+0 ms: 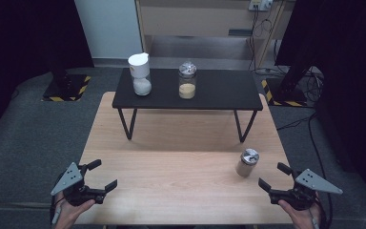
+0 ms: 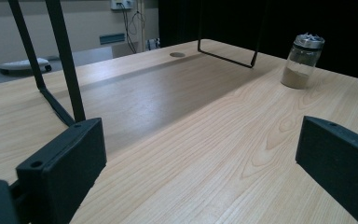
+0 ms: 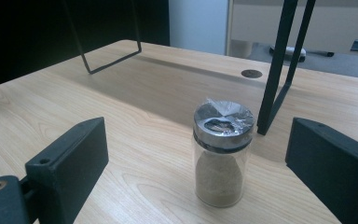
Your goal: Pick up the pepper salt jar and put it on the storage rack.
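Note:
A small glass jar (image 1: 247, 163) with a silver lid and tan powder stands on the wooden table (image 1: 181, 138) at the front right. My right gripper (image 1: 275, 177) is open just right of it, a short way off; in the right gripper view the small glass jar (image 3: 222, 154) stands upright ahead of and between the jaws, untouched. My left gripper (image 1: 103, 175) is open at the front left with nothing between its jaws. From the left gripper view the small glass jar (image 2: 302, 60) shows far off at the right.
A low black shelf (image 1: 219, 93) on thin metal legs stands across the back of the table. On it are a white-lidded jar (image 1: 140, 74) of white powder and a silver-lidded jar (image 1: 187, 80) of yellowish powder. Grey carpet surrounds the table.

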### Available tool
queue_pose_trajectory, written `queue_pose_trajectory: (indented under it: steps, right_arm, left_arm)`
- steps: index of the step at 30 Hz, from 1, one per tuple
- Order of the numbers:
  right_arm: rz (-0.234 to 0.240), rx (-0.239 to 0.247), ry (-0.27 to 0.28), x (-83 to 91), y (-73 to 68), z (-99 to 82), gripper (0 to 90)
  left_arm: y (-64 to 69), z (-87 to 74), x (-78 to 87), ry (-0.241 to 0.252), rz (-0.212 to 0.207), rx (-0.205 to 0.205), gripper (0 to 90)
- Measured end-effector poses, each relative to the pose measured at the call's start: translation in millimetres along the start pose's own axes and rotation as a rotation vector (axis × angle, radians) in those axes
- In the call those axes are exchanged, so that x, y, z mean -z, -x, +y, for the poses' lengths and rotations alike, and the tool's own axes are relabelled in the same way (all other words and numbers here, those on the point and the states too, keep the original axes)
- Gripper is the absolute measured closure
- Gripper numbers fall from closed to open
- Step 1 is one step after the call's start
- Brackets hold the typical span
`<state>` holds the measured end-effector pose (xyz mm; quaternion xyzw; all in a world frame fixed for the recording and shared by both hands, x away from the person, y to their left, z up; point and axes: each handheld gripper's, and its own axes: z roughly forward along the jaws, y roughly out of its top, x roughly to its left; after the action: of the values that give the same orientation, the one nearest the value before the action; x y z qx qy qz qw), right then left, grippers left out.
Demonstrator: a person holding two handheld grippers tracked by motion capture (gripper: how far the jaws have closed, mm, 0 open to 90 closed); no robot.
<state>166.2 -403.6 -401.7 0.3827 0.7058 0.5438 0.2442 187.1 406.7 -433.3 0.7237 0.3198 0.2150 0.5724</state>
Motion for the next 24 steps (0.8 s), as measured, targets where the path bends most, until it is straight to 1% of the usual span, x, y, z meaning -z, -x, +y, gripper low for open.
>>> queue_pose_trajectory:
  steps: [5,9,13,18,20,21,24]
  right_arm:
    - [-0.003,0.006,0.008,1.4,-1.5,3.9,5.2]
    - [0.002,0.013,0.004,0.2,-1.4,7.0,5.0]
    - [0.007,0.028,0.001,-0.4,-0.8,10.8,4.7]
    - [0.016,0.044,0.001,-2.8,5.2,13.8,4.5]
    - [0.026,0.036,0.001,-5.3,9.7,14.1,4.4]
    - [0.026,0.036,0.001,-5.3,9.7,14.1,4.4]
    - [0.033,0.045,-0.010,-8.8,12.5,15.6,4.4]
  left_arm:
    - [0.0,0.0,0.2,-0.001,0.002,0.002,0.4]
    - [-0.1,0.0,-0.3,-0.003,0.002,0.002,0.4]
    - [-0.1,-0.3,-0.3,-0.002,0.003,0.006,0.4]
    - [0.0,-0.2,-0.4,-0.004,0.006,0.007,0.4]
    - [0.1,-0.3,-0.4,-0.004,0.007,0.008,0.4]
    - [0.0,-0.3,-0.3,-0.004,0.008,0.009,0.4]
    - [-0.2,-0.5,-0.5,-0.004,0.008,0.009,0.5]
